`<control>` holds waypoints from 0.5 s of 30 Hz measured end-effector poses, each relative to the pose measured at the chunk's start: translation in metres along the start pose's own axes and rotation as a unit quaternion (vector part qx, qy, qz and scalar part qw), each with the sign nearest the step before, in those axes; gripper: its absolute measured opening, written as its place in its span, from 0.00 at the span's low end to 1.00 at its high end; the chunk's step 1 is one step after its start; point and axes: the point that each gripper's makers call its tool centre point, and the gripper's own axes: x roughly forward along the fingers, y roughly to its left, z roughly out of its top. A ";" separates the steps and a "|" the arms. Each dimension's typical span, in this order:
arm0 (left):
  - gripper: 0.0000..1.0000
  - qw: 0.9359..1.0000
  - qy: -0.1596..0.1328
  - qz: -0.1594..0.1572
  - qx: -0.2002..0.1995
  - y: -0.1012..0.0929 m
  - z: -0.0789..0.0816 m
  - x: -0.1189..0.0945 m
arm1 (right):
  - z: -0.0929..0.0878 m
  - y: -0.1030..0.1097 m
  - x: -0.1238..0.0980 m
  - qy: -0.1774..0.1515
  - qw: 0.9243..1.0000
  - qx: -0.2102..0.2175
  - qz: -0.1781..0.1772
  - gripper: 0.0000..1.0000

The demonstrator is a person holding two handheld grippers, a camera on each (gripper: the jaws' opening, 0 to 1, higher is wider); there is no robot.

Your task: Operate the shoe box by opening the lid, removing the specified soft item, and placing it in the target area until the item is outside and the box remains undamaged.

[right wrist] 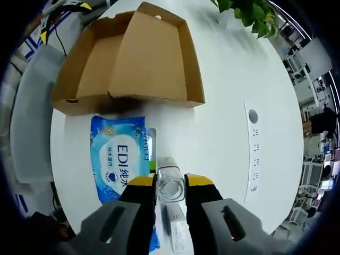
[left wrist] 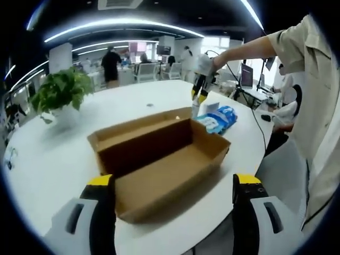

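- Where the left gripper view looks out, a round white table (left wrist: 48, 159) carries an open cardboard shoe box (left wrist: 159, 159), its lid folded back upright on the far side and its inside bare brown card.
- Behind the table lies an open office with long ceiling light strips, desks and chairs, and people standing at the far end; a potted green plant (left wrist: 61, 90) stands on the table's far left part.
- On the table just beside the box's far right corner lies a blue and white pack of wet wipes (left wrist: 218, 119), outside the box.
- A person in a pale short-sleeved shirt (left wrist: 313, 101) stands at the right of that view, one arm stretched out over the table.
- That arm holds the right gripper (left wrist: 199, 95) tilted down toward the table, just beside the wipes pack.
- Low in the same view, the left gripper (left wrist: 174, 183) hangs near the box's front edge with its yellow-tipped jaws spread wide and nothing between them.
- Seen from the right gripper view, the right gripper's jaws are closed against the sides of a small clear plastic bottle (right wrist: 170, 183), which stands between the yellow tips.
- There the wipes pack lies flat just left of the bottle, its top edge touching or nearly touching the box wall; I cannot tell which.
- A row of small sockets is set into the tabletop well to the right.
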 end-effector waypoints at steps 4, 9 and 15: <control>0.93 1.000 0.000 0.005 -0.005 0.004 0.000 -0.002 | 0.002 -0.002 0.001 -0.001 1.000 0.000 0.000 0.18; 0.93 1.000 0.001 0.006 -0.008 0.004 -0.001 -0.002 | 0.002 -0.003 0.002 0.003 1.000 -0.004 0.003 0.18; 0.92 1.000 0.010 0.010 -0.008 0.007 -0.006 -0.001 | 0.003 -0.006 0.002 -0.002 1.000 -0.006 -0.006 0.20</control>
